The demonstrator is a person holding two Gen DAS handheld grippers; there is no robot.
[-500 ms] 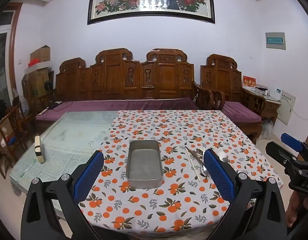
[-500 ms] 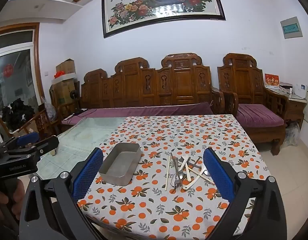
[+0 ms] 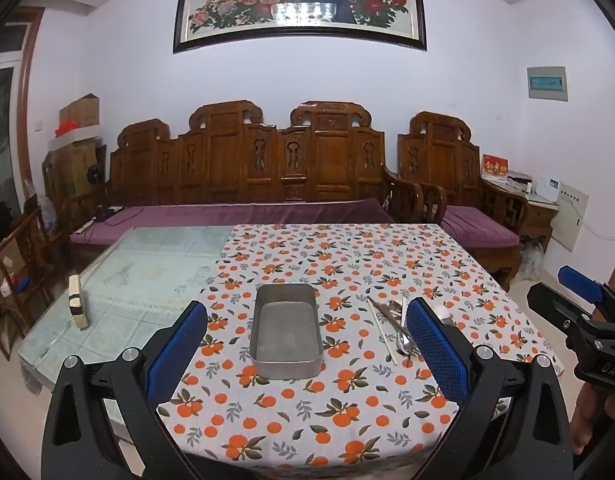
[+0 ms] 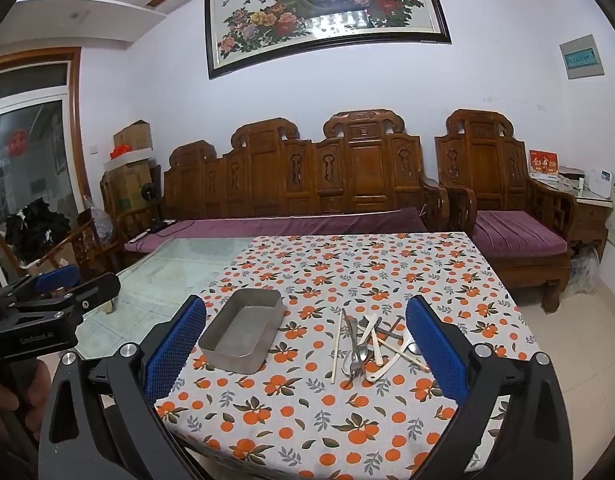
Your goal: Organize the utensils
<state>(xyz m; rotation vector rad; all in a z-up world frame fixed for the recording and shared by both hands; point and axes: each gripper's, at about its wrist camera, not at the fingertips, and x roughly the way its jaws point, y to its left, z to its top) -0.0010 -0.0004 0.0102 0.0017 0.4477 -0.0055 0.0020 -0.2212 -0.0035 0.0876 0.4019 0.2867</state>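
Steel tray [image 4: 243,330] empty on the orange-print surface [image 4: 331,412], ahead and left of the right tongs [image 4: 307,356]. Utensil pile [image 4: 367,346] lies just beyond them, slightly right of centre, most long axes running roughly away from the tongs, some crossed. Right tongs nearer the pile; left tongs [image 3: 307,344] face the tray straight on. Both tongs spread wide, holding nothing.
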